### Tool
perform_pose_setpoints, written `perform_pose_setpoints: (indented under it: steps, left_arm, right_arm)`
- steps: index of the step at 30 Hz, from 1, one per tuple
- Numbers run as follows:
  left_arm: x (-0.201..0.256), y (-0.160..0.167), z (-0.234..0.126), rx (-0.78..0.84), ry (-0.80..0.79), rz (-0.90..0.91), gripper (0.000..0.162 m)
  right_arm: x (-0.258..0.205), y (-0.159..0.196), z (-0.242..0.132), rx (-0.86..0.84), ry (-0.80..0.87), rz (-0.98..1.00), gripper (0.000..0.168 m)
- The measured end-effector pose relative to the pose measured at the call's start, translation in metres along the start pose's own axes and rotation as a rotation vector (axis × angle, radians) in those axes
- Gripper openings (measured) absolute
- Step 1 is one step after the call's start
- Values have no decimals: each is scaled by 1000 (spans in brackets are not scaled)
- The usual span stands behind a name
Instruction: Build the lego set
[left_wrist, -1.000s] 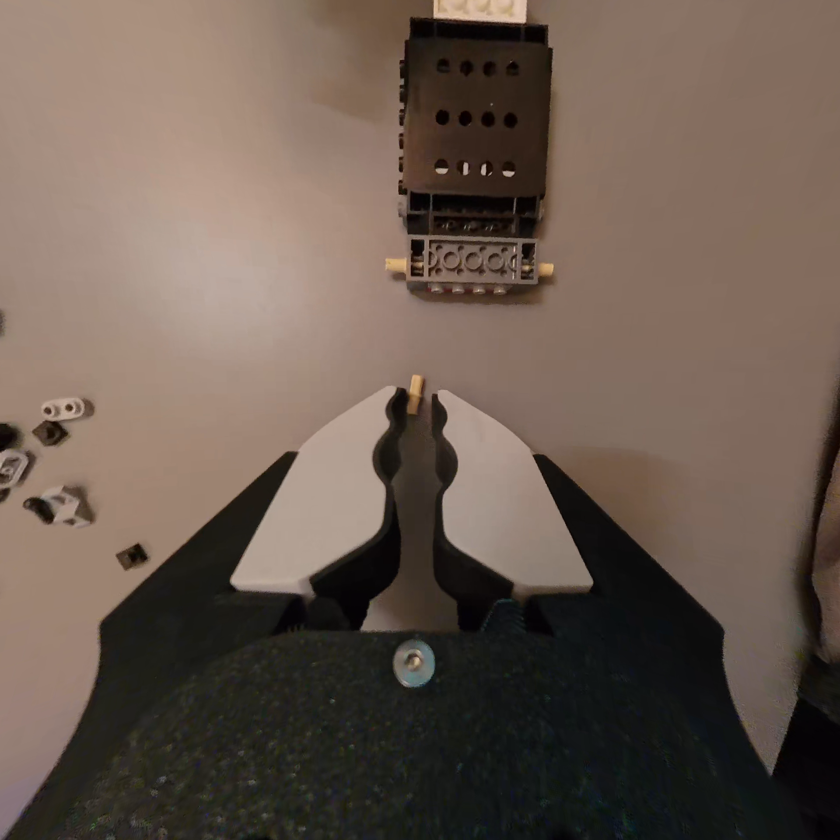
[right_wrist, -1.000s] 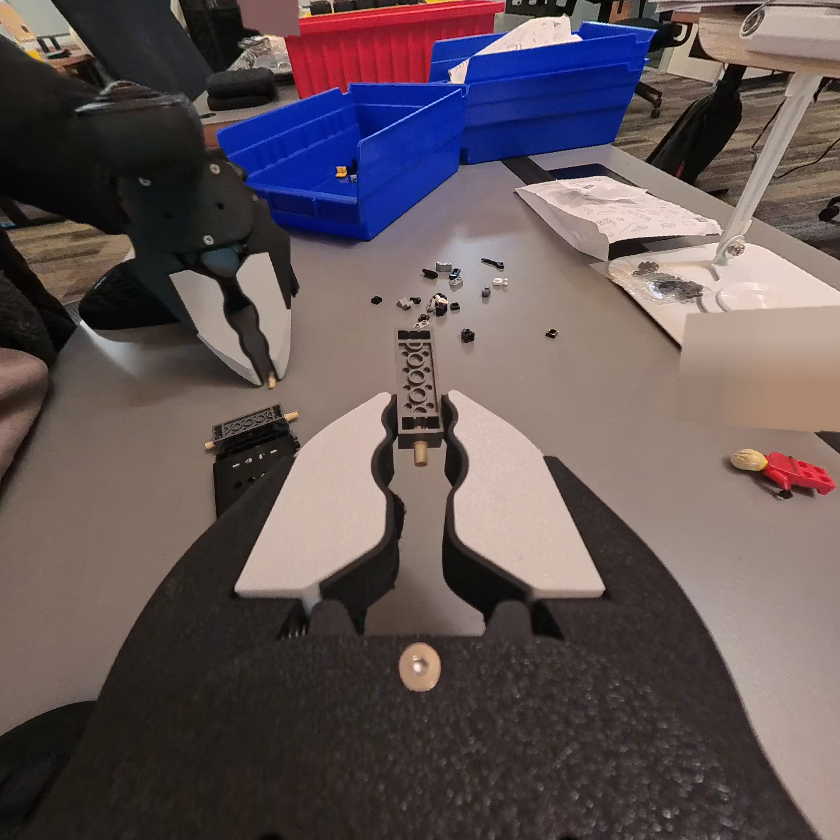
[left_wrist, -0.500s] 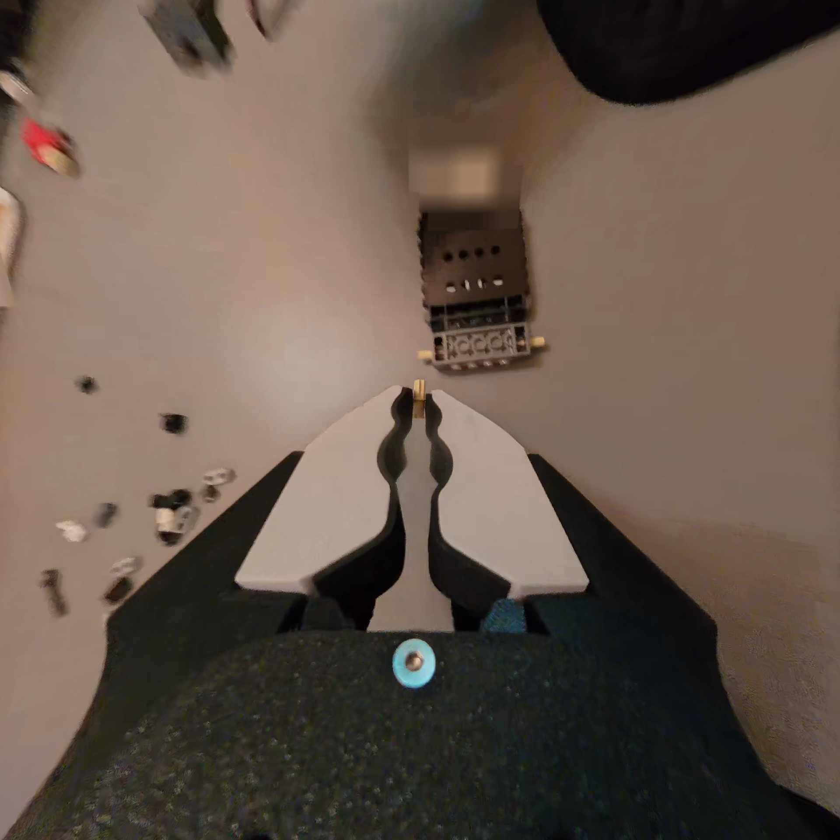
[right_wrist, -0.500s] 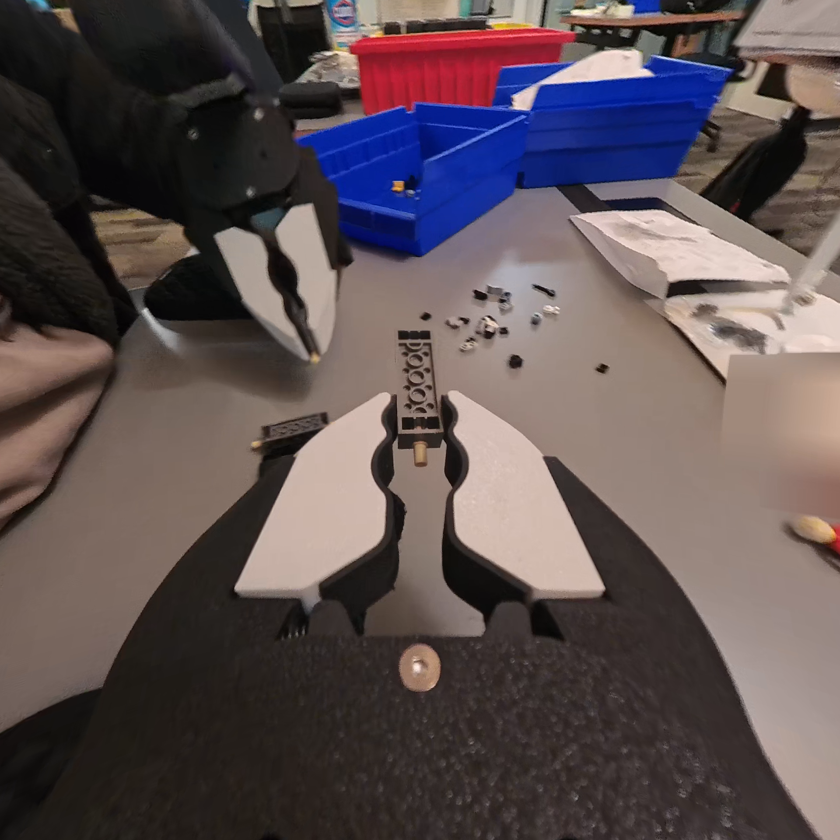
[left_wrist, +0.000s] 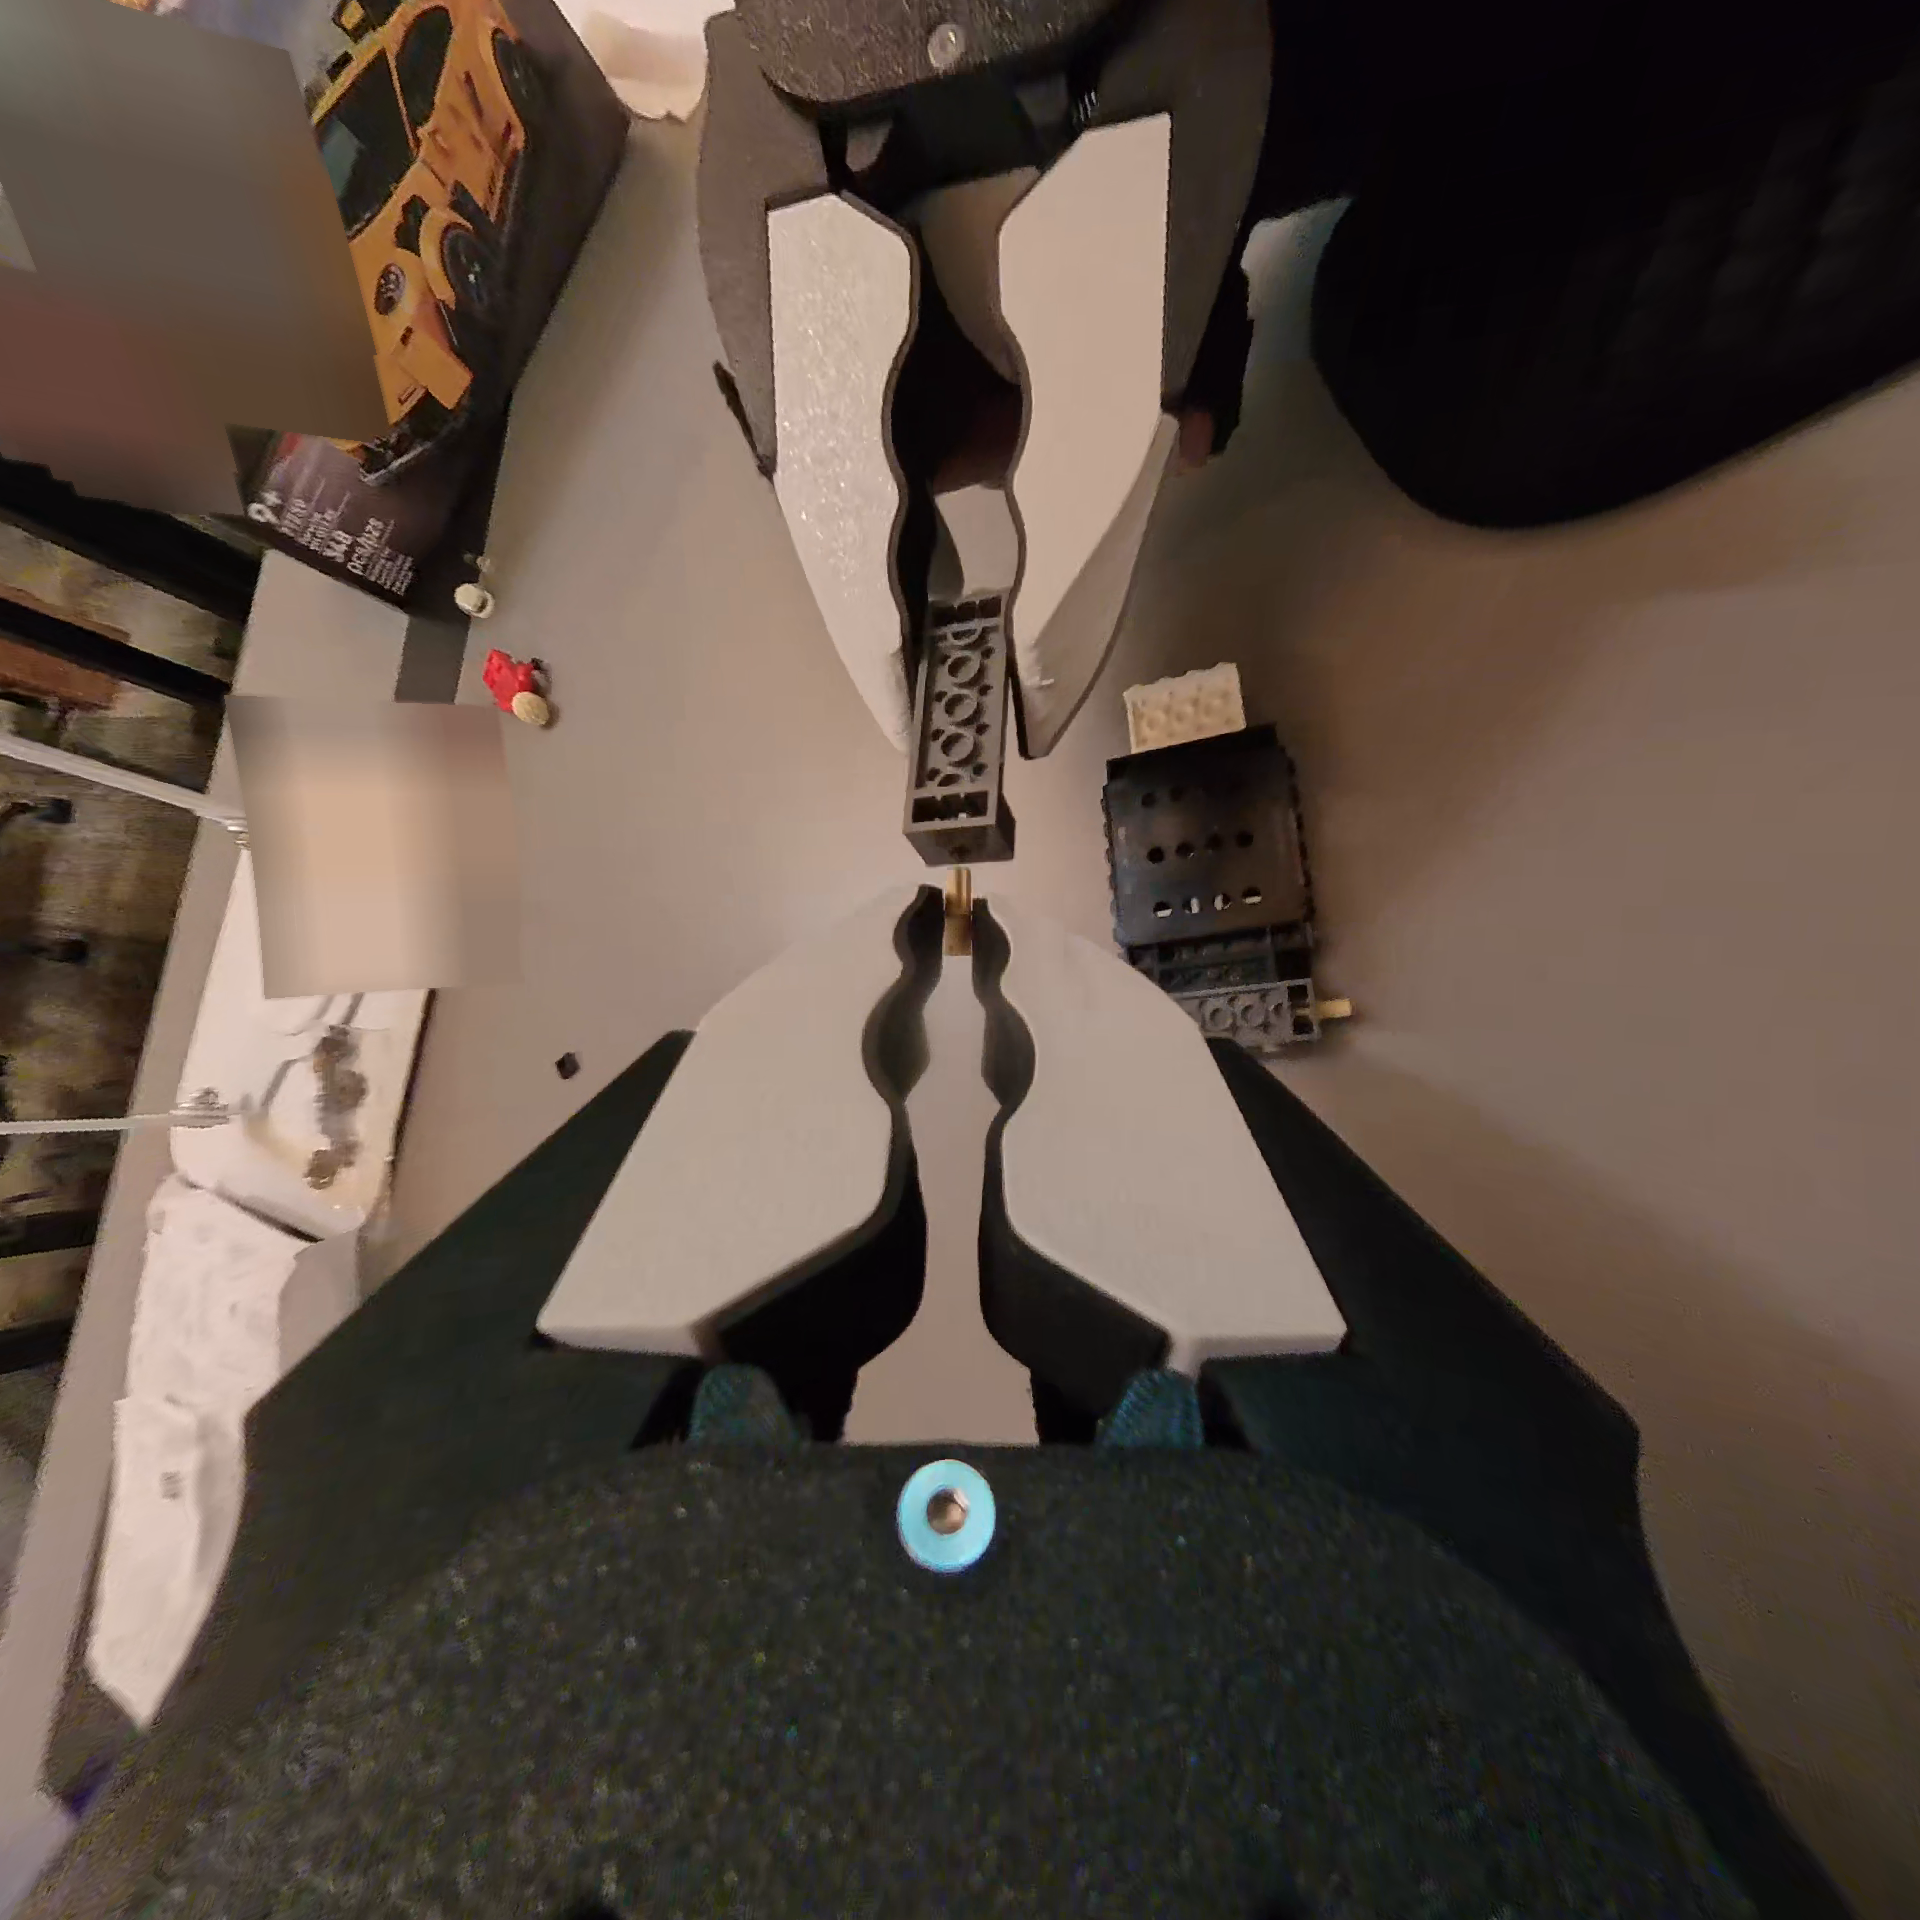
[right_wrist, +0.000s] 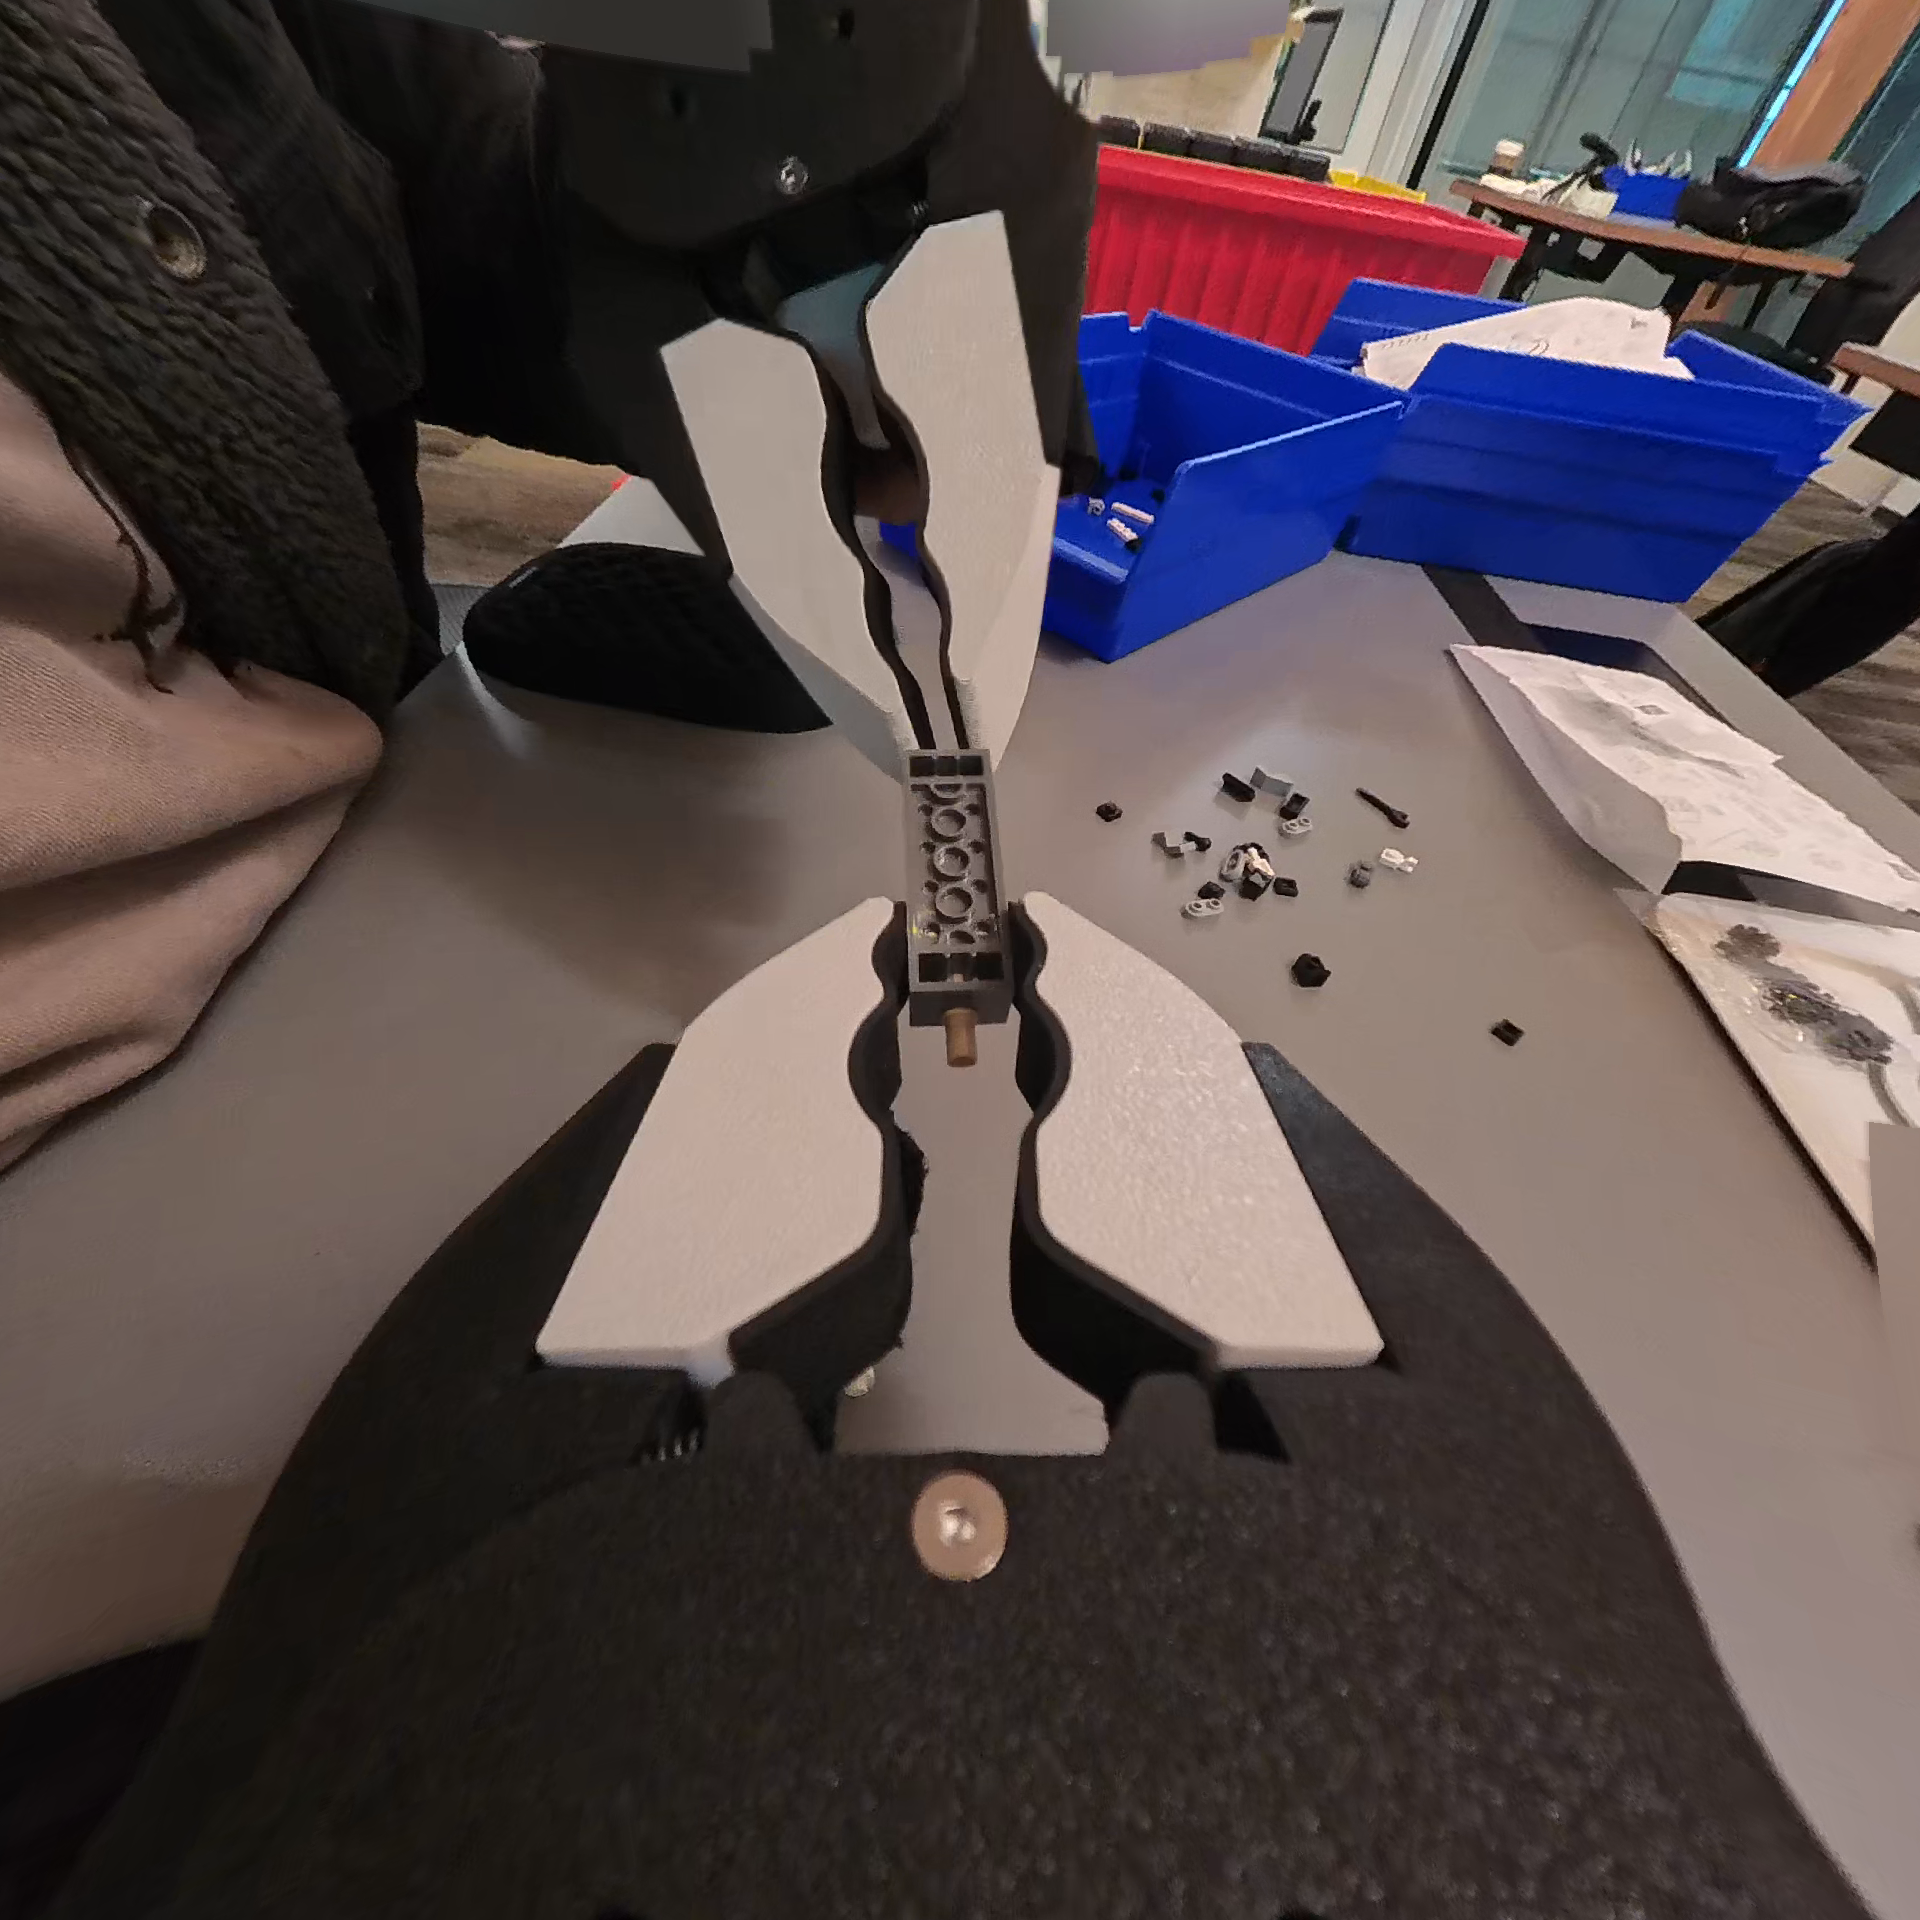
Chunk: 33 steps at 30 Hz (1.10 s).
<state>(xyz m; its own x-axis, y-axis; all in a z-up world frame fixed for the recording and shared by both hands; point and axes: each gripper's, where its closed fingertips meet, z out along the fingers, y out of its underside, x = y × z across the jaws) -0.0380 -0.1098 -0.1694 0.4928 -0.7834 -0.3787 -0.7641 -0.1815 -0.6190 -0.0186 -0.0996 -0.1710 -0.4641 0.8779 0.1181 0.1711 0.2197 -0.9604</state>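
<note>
The left gripper (left_wrist: 957, 914) pinches a tan pin (left_wrist: 957, 912), nearly closed. At 12 o'clock, the right gripper (left_wrist: 961, 707) clamps the grey brick (left_wrist: 958, 727), hole just beside the pin tip. The black chassis (left_wrist: 1205, 873) lies at 2 o'clock.

My own fingers (left_wrist: 1143, 997) hide half the black studded lego base (left_wrist: 1205, 862); the small scattered lego bits (right_wrist: 1262, 857) are too tiny to identify.
</note>
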Motion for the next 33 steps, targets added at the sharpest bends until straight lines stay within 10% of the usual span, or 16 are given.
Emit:
perform_pose_setpoints:
  steps: [33]
  left_arm:
    - [13, 6, 1, -62, 171, -112, 5]
  right_arm:
    - [-7, 13, 9, -132, 8, -84, 17]
